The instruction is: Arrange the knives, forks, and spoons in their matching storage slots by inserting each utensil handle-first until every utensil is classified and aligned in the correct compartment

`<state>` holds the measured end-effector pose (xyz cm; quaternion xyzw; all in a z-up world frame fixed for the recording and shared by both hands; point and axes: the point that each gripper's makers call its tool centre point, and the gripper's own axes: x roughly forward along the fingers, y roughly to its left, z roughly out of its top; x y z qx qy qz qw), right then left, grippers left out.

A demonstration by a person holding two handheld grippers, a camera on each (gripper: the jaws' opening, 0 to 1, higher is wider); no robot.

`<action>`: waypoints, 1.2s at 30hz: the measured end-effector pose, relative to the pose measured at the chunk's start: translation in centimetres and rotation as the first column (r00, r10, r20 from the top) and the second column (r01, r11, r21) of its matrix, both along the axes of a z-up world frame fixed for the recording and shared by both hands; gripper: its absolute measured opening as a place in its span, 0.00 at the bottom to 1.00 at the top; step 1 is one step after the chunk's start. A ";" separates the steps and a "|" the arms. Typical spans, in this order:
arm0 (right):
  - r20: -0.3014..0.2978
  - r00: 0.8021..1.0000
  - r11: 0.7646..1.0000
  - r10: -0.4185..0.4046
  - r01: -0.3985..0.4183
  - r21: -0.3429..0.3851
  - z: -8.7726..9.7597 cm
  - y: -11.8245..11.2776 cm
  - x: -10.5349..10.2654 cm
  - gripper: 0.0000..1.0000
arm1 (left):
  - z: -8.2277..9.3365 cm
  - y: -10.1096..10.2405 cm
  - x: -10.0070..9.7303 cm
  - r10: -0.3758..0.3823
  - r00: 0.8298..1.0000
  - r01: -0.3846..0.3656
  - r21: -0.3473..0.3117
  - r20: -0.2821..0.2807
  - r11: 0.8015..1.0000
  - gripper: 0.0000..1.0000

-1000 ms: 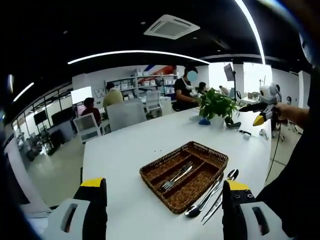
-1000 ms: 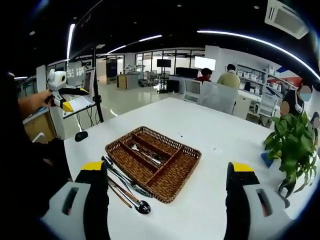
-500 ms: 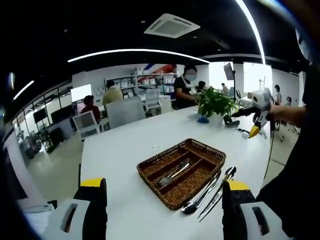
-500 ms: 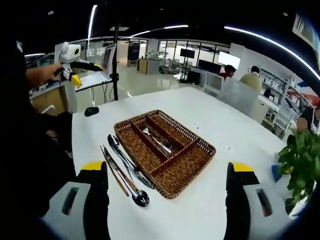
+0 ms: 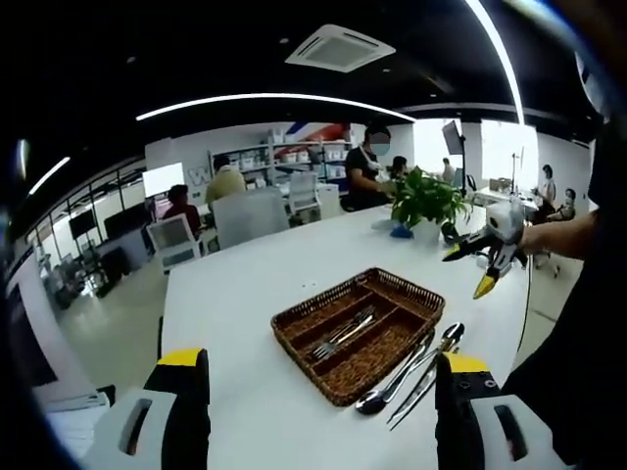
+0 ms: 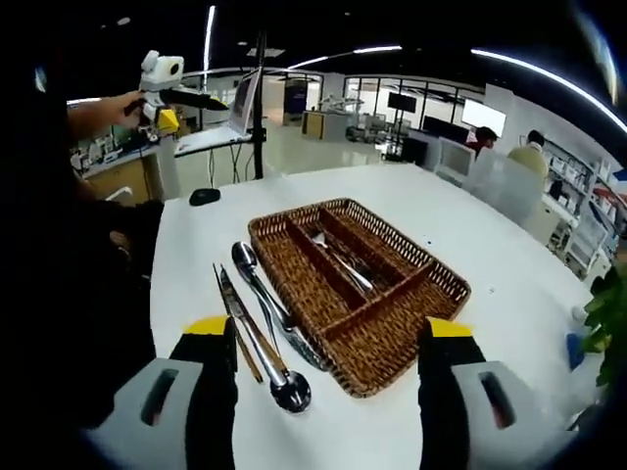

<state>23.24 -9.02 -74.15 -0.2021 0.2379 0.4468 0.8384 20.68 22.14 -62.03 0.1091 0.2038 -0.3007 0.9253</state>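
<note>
Both grippers (image 5: 321,411) (image 6: 328,397) open, empty; forks (image 6: 338,259) in basket (image 6: 392,333), spoons (image 6: 265,318) beside it on tabletop (image 6: 509,304).

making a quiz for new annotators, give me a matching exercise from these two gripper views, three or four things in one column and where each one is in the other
Things:
1. wicker tray
2. fork
3. loose spoons
4. potted plant

Places:
A. lying inside a long compartment of the tray
B. on the white table, beside the tray's long side, outside it
C. near the middle of the white table, divided into compartments
D. at the far end of the table, beyond the tray in the left gripper view

Pairs: 1-C, 2-A, 3-B, 4-D
</note>
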 end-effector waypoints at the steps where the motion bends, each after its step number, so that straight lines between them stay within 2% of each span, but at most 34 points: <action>1: -0.028 1.000 1.000 0.008 -0.009 -0.005 -0.7 0.2 -0.3 0.76 | -0.1 0.1 0.0 0.002 1.000 -0.002 0.005 -0.005 1.000 1.00; 3: -0.038 0.999 1.000 0.014 -0.015 -0.004 -1.5 0.6 -0.4 0.75 | -0.4 0.6 -0.1 0.012 1.000 -0.012 0.024 -0.011 1.000 1.00; 7: -0.063 0.998 1.000 0.030 -0.030 0.005 -2.6 1.2 -0.7 0.73 | -0.1 1.1 -0.1 0.021 1.000 -0.021 0.007 -0.007 1.000 1.00; 11: -0.076 0.996 0.998 0.054 -0.054 0.012 -3.9 1.8 -0.9 0.66 | -0.1 1.1 0.0 0.018 1.000 -0.018 0.011 -0.006 1.000 1.00; 14: -0.090 0.990 0.994 0.104 -0.106 -0.017 -6.5 2.4 -1.2 0.62 | -0.2 0.9 0.2 0.007 1.000 -0.007 0.011 -0.006 1.000 1.00; 18: -0.119 0.986 0.991 0.120 -0.126 -0.036 -8.5 2.7 -1.5 0.56 | -0.2 0.4 0.4 -0.012 1.000 0.012 -0.002 -0.011 1.000 1.00; 19: -0.075 0.985 0.987 0.157 -0.158 -0.006 -8.1 3.4 -1.3 0.56 | -0.2 0.3 0.5 -0.014 1.000 0.013 -0.015 -0.015 1.000 1.00; 20: -0.103 0.987 0.993 0.121 -0.122 -0.004 -8.4 3.1 -1.3 0.56 | -0.2 0.2 0.5 -0.015 1.000 0.014 -0.032 -0.018 0.999 1.00; 21: -0.103 0.987 0.992 0.126 -0.127 -0.007 -8.4 3.0 -1.2 0.55 | -0.2 0.2 0.5 -0.017 1.000 0.017 -0.037 -0.017 0.999 1.00; 24: -0.072 0.985 0.987 0.154 -0.156 -0.030 -8.0 2.8 -1.1 0.43 | -0.5 0.0 0.4 -0.023 1.000 0.022 -0.034 -0.021 0.999 1.00; 27: -0.087 0.984 0.987 0.159 -0.160 -0.010 -7.9 3.0 -1.6 0.47 | -0.4 -0.1 0.3 -0.025 1.000 0.024 -0.038 -0.016 0.999 1.00; 30: -0.092 0.980 0.983 0.176 -0.180 -0.037 -8.6 2.9 -2.1 0.42 | -0.6 0.2 0.3 -0.015 1.000 0.015 -0.034 -0.019 0.999 1.00; 36: -0.145 0.971 0.980 0.189 -0.195 -0.030 -10.5 3.2 -2.3 0.33 | -0.8 0.5 0.1 -0.006 1.000 0.005 -0.032 -0.020 0.999 1.00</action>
